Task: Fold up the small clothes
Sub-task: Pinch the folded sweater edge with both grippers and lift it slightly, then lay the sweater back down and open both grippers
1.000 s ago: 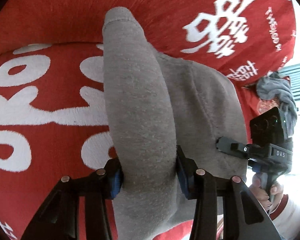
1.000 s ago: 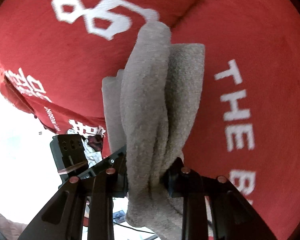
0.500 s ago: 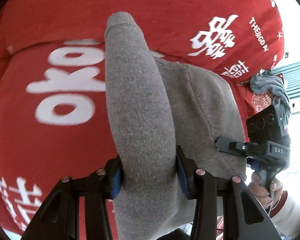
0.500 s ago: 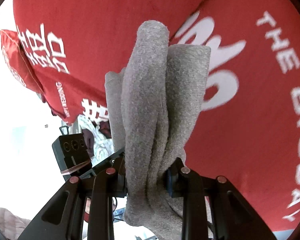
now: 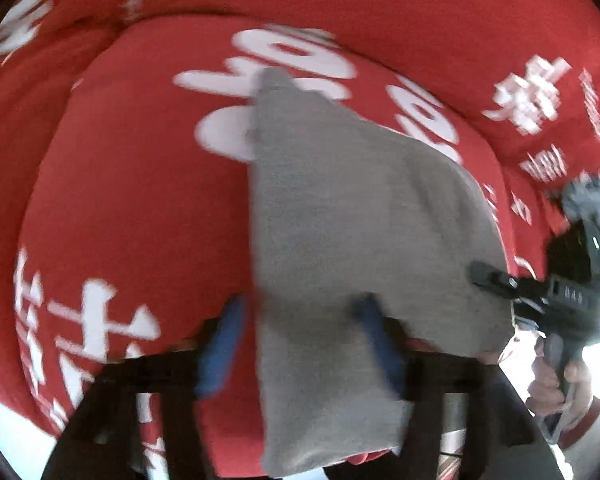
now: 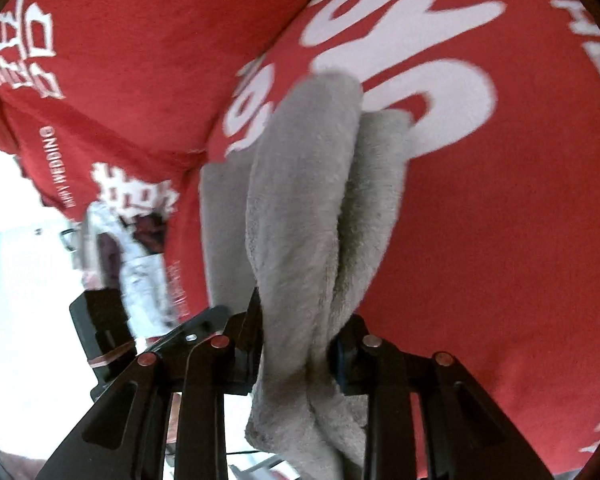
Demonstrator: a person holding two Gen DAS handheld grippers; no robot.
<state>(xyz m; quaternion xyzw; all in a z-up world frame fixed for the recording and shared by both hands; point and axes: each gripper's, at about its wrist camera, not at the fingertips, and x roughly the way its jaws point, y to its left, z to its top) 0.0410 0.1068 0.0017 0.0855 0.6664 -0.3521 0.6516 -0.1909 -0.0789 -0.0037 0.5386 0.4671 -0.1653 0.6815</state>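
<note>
Left gripper (image 5: pixel 300 344) opening, seemingly off grey garment (image 5: pixel 360 220) (blurred) — right gripper (image 6: pixel 296 340) opening, still pinching it

Our grippers: black slotted fingers (image 6: pixel 204 408), copper-coloured rivets (image 6: pixel 371 341), blue pads (image 5: pixel 220 348); white sleeve (image 5: pixel 592 436) with a red cuff band.

Motion blur smears the left wrist view's blue-padded fingers (image 5: pixel 220 344). The soft grey knitted garment (image 5: pixel 340 240) between them runs off the bottom edge.
</note>
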